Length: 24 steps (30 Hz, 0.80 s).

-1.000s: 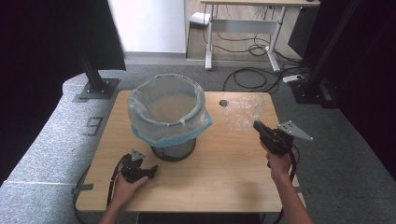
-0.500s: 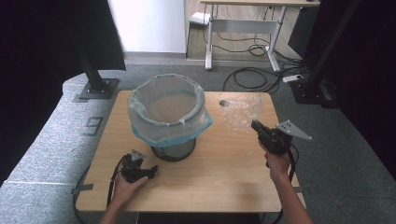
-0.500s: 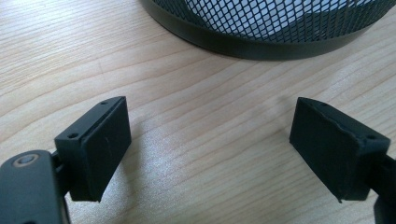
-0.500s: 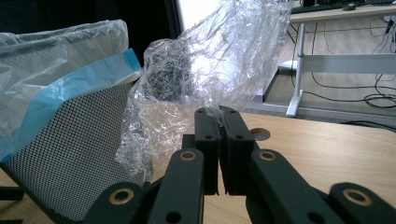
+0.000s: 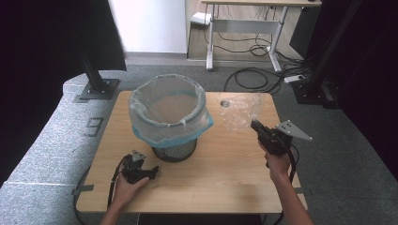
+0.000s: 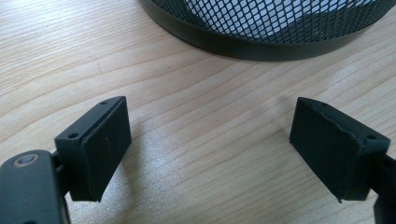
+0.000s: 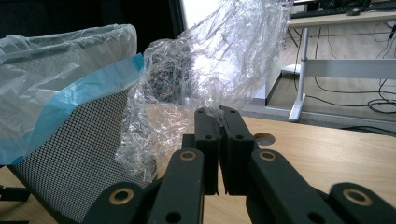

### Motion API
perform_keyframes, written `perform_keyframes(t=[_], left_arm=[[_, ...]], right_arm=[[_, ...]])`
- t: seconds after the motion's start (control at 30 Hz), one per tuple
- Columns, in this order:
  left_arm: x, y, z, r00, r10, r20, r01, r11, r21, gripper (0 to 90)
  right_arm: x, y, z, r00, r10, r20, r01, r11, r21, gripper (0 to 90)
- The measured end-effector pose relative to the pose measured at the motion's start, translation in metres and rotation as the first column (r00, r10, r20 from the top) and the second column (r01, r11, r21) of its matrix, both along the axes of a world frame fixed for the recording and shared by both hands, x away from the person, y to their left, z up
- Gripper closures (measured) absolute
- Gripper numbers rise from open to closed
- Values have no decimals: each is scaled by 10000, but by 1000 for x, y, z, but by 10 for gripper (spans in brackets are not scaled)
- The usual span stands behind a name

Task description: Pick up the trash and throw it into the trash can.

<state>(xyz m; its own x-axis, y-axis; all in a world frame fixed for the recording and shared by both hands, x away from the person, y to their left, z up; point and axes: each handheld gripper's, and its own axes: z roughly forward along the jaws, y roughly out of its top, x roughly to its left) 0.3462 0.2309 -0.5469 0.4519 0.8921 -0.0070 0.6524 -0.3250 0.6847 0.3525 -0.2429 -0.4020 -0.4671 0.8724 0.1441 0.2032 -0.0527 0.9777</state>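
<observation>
We have the crumpled sheet of clear plastic film pinched at its lower edge in the right gripper, jaws closed tight on it, just right of the black wire-mesh bin with its blue-edged plastic liner. It looks feather-light, limp and slippery (likely to billow), so an edge pinch suits. The left gripper rests wide open and empty on the wooden table in front of the bin; above the bin's mouth is free room.

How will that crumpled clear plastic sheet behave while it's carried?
Probably floppy: the clear plastic sheet billows in creases above the shut right tongs. Likely very light, being thin and see-through. It may slip, since just an edge is pinched.
</observation>
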Motion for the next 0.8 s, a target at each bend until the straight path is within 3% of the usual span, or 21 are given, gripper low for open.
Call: perform_keyframes(t=[0.8], left_arm=[[0, -1, 0, 10000, -5, 11, 5, 10000, 3, 126]], right_arm=[[0, 4, -1, 10000, -8, 6, 8, 9998, -199, 858]])
